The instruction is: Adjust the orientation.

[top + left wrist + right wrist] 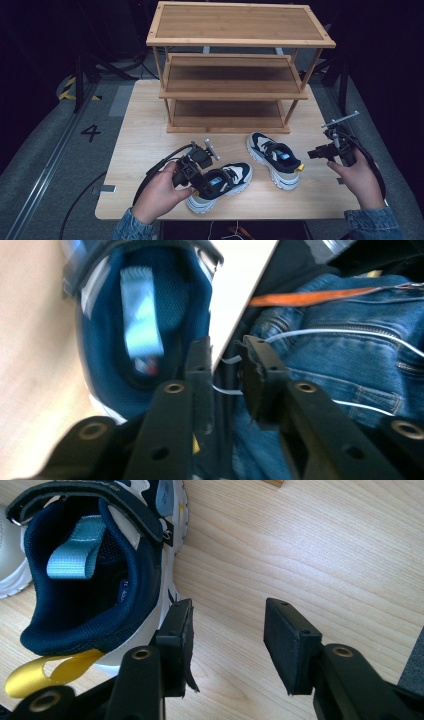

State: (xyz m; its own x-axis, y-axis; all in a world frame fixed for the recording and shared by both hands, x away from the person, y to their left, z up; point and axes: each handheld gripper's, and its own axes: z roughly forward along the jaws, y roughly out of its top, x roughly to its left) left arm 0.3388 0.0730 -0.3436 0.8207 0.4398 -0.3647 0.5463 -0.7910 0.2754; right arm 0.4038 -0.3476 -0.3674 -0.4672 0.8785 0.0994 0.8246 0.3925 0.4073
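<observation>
Sneakers lie on the wooden surface (145,125), and we work on the near one (220,186), close to the near edge, left of centre. Our left gripper (199,186) sits at its heel end; in the left gripper view one jaw reaches inside the blue-lined opening (150,315) and the other stands outside, with a narrow gap between them, so we cannot tell whether they pinch the collar. That view is blurred, and denim fills its right side.

The second sneaker (274,159) rests toward the middle. Our right gripper (315,153) hovers just right of it, near the right edge, jaws spread wide and holding nothing; in the right gripper view the yellow heel loop (45,672) lies just beside the left jaw.

Small print on the insole is unreadable. A "4" (90,132) marks the floor to the left.

Farthest, a three-tier bamboo rack (235,65) stands at the far edge.
</observation>
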